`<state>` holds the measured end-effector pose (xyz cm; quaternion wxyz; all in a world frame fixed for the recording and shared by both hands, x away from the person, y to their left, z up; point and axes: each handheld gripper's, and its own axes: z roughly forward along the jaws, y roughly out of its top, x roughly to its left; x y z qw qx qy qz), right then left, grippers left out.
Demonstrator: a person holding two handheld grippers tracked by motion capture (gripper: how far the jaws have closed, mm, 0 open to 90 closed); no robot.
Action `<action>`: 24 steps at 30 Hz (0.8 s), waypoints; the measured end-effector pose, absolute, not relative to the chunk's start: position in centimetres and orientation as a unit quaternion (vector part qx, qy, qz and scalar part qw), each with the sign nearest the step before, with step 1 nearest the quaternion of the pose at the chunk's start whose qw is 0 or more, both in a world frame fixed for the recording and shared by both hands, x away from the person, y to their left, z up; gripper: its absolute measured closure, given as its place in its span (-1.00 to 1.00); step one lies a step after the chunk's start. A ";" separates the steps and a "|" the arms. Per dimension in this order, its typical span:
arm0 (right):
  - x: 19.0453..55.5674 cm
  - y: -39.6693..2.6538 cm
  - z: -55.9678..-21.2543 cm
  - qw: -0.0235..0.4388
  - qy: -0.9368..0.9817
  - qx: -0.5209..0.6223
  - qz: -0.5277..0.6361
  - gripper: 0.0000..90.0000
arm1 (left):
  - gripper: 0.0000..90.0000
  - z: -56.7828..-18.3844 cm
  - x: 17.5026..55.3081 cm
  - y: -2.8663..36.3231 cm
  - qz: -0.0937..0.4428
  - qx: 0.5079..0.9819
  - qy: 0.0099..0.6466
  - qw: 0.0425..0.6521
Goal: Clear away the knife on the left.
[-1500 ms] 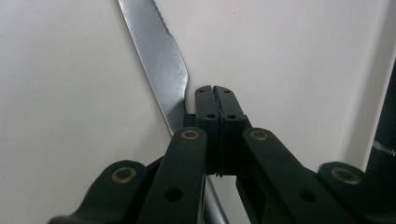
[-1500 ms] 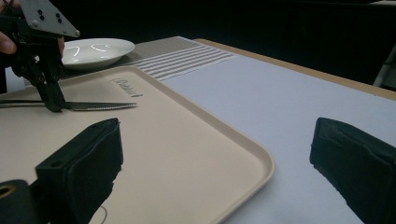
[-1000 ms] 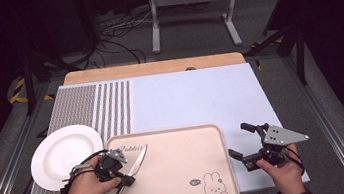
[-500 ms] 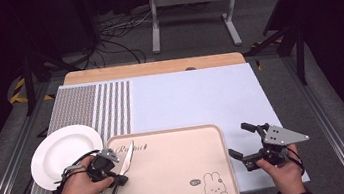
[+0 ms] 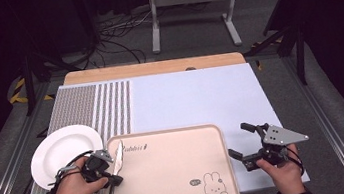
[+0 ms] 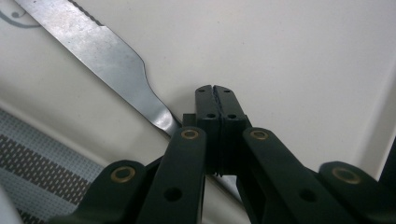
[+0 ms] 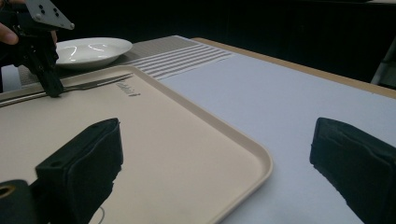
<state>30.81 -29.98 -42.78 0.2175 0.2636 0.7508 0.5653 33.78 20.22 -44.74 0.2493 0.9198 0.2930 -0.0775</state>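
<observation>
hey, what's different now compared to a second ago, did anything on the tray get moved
The left gripper, shut on the knife, has swung it: the blade, which slanted toward the tray's middle, now lies nearly along the tray's left rim, tip pointing away from the person. The left hand shifted slightly left. The right gripper, open, the plate and the tray stayed put.
</observation>
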 end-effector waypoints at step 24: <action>30.9 -29.9 -42.9 0.215 0.752 0.264 0.564 -0.92 | 1.00 -44.7 33.8 20.7 -0.075 0.921 0.294 0.245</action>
